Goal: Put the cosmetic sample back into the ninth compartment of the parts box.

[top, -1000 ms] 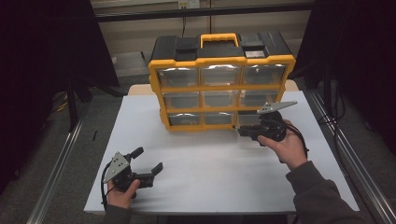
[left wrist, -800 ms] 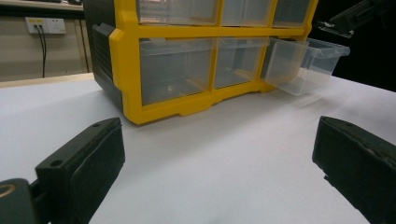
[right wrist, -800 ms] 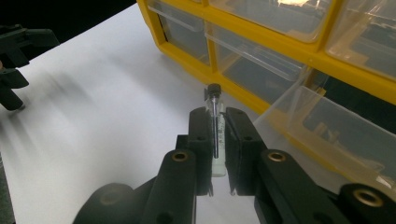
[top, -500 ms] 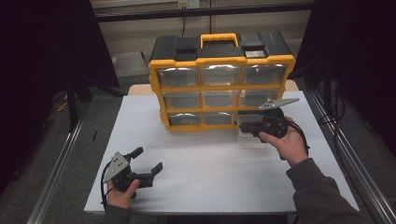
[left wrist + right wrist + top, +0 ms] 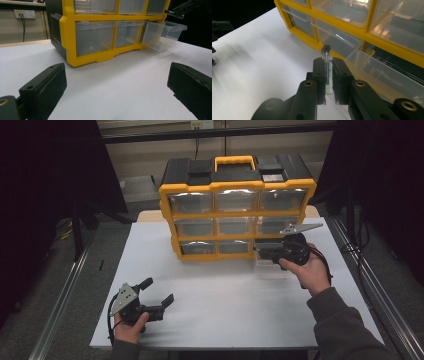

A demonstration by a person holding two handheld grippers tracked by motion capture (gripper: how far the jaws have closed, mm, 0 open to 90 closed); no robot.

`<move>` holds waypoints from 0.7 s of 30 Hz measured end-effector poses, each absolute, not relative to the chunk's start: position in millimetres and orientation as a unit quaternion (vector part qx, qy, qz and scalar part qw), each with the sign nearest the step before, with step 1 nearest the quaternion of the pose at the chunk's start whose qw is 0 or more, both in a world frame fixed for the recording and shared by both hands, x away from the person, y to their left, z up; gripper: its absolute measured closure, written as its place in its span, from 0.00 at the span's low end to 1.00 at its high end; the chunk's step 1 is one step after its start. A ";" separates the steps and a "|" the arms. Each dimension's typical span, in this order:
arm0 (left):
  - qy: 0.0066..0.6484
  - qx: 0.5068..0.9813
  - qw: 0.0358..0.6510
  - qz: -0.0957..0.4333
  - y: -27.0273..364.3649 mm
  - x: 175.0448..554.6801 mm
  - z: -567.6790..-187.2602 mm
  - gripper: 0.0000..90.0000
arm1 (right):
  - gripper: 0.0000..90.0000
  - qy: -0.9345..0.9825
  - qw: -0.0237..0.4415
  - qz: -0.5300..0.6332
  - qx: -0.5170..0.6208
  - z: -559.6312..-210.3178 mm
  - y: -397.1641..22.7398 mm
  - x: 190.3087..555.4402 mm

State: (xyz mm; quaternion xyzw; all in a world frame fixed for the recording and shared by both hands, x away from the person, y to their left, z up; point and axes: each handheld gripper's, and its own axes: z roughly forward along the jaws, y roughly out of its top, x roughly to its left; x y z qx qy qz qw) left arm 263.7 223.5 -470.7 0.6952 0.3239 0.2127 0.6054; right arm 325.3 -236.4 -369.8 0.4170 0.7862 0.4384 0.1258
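A yellow and black drawer organizer stands at the back of the white table, with clear drawers in three rows. Its bottom right drawer is pulled out and tilts down onto the table. My right gripper hovers just above that drawer. In the right gripper view it is shut on a small clear vial with a black cap, and the open drawer lies just to its right. My left gripper rests open at the front left, with nothing between its jaws.
The white table has bare room between the organizer and its front edge. Metal rails run along both sides of the table. The left gripper view shows the organizer, the pulled-out drawer and the right gripper far off.
The right hand has edged slightly up and toward the organizer with the vial still gripped. The left hand and its gripper have stayed put.
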 end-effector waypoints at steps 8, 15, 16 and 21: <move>0.322 0.696 0.605 0.213 224.2 263.8 -470.8 0.03 | 0.91 0.785 0.135 0.432 0.422 -370.6 -239.6 328.5; 0.323 0.695 0.606 0.212 223.4 263.7 -470.9 0.03 | 0.91 0.783 0.140 0.432 0.426 -371.8 -242.4 330.8; 0.324 0.695 0.606 0.212 223.4 263.9 -471.0 0.03 | 0.91 0.782 0.139 0.431 0.427 -372.2 -242.5 331.2; 0.325 0.695 0.604 0.215 223.8 263.2 -470.4 0.03 | 0.91 0.781 0.144 0.431 0.429 -373.2 -243.5 333.8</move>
